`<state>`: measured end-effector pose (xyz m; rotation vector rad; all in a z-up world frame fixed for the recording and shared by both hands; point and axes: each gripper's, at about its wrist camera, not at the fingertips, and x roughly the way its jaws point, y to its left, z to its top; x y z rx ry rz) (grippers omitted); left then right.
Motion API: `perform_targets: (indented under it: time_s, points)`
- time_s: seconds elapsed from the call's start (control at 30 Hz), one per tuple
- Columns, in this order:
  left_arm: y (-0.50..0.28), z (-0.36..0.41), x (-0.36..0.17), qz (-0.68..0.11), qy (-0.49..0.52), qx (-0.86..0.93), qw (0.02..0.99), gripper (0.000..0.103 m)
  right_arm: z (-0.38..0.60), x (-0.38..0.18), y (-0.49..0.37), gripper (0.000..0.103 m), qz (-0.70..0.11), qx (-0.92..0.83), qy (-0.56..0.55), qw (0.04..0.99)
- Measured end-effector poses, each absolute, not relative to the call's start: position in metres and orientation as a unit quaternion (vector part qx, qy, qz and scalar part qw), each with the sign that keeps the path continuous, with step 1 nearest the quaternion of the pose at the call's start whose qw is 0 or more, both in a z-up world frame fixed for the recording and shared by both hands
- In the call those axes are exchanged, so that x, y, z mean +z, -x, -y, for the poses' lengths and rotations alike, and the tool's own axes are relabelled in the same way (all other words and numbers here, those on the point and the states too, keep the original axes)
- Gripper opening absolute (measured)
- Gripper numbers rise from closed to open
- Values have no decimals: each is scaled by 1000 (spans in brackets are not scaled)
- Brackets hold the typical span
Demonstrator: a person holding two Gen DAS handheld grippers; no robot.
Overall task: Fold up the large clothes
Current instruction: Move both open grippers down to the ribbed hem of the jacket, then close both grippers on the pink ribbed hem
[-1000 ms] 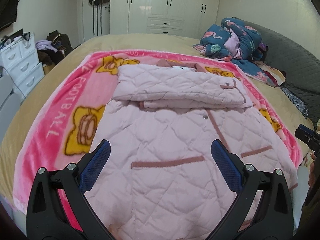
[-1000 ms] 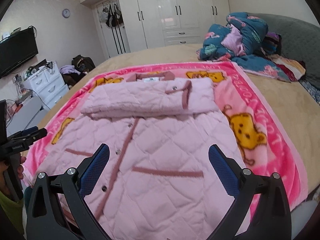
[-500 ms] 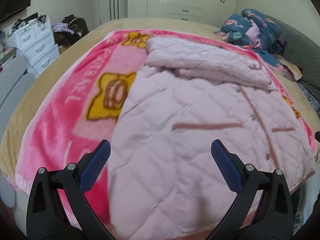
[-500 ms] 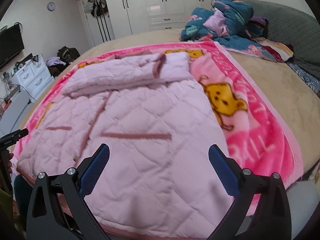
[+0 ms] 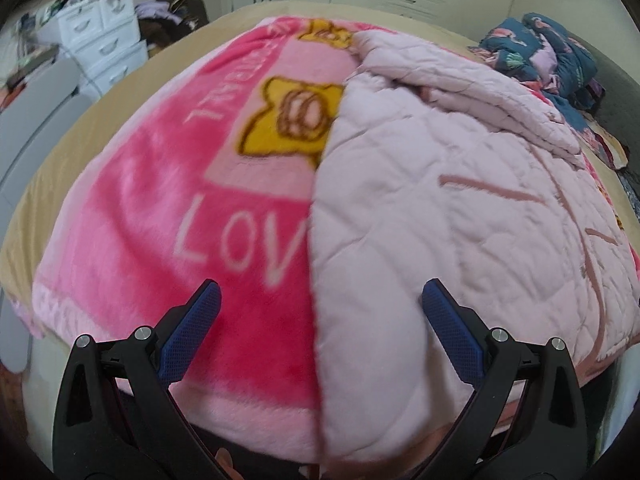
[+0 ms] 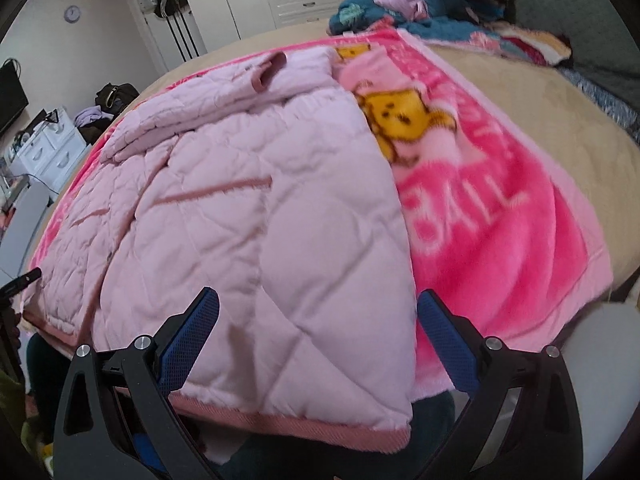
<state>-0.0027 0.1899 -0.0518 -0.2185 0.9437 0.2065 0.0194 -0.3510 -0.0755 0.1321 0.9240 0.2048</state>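
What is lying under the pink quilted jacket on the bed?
The pink quilted jacket lies on a bright pink blanket with yellow cartoon prints and white letters, spread on a beige bed cover. The blanket's middle, directly under the jacket, is covered and cannot be seen.

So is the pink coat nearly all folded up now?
Not yet. Done: the sleeves are folded across the top of the pink coat. In hand: nothing; the left gripper and right gripper are open, each at a bottom corner. Left: folding the long bottom part, which is spread flat on the blanket.
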Motion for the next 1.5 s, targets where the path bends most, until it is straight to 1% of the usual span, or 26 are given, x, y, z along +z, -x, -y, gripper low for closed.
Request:
perform_targets:
  time_s: [0.13,0.23,0.43,0.53,0.63,0.7,0.77,0.8,0.83,0.87,0.9,0.93,0.97,1.0,1.03,1.07,1.1,1.17,1.2,1.27,1.37,1.4,1.5]
  points:
    - [12,-195,-59,-457,133,88,875,95,359,-90,-13,97,-461,116,-81,876]
    - [17,-193,-61,-455,141,81,875,95,362,-96,-8,89,-469,128,-90,869]
    - [17,-174,-61,-460,148,40,874,95,364,-99,0,78,-471,152,-93,864]
    - [16,-161,-66,-469,166,8,867,95,366,-98,1,76,-471,161,-97,862]
    - [14,-152,-73,-475,179,-8,861,95,368,-102,1,78,-474,173,-100,858]
    - [12,-150,-76,-475,177,-5,862,95,371,-112,-2,78,-485,180,-125,847]
    - [9,-150,-76,-473,186,-2,861,95,371,-115,-1,74,-486,181,-131,845]
    - [8,-151,-77,-472,192,-1,861,95,369,-113,0,68,-484,184,-127,846]
    - [7,-152,-77,-470,199,-1,860,95,369,-111,1,57,-483,189,-126,846]
    - [6,-153,-77,-469,202,0,860,95,369,-107,3,52,-479,194,-124,847]
    - [5,-153,-78,-468,203,0,860,95,369,-104,5,40,-476,198,-122,848]
    - [4,-154,-79,-469,206,5,859,95,369,-97,8,33,-468,204,-117,852]
    - [4,-154,-79,-469,209,7,858,95,369,-92,10,30,-464,208,-115,854]
    - [3,-155,-79,-468,212,11,858,95,369,-86,12,24,-458,214,-115,855]
    - [3,-155,-78,-469,212,13,858,93,370,-79,13,21,-451,223,-117,856]
    - [2,-154,-78,-470,207,16,858,87,369,-74,14,19,-446,229,-117,857]
    - [2,-154,-76,-470,204,19,858,83,369,-67,14,17,-439,234,-116,860]
    - [3,-157,-74,-468,210,20,858,67,368,-52,13,16,-420,246,-122,865]
    - [4,-160,-73,-467,216,20,857,62,367,-45,12,16,-411,250,-124,868]
    - [6,-162,-72,-465,223,18,857,45,365,-34,10,16,-398,252,-122,873]
    - [10,-163,-68,-461,226,8,858,35,360,-27,4,16,-394,257,-117,874]
    - [11,-163,-67,-460,227,6,858,33,358,-27,3,17,-397,257,-115,874]
    - [13,-160,-63,-458,223,-1,861,26,354,-37,-1,22,-414,255,-110,867]
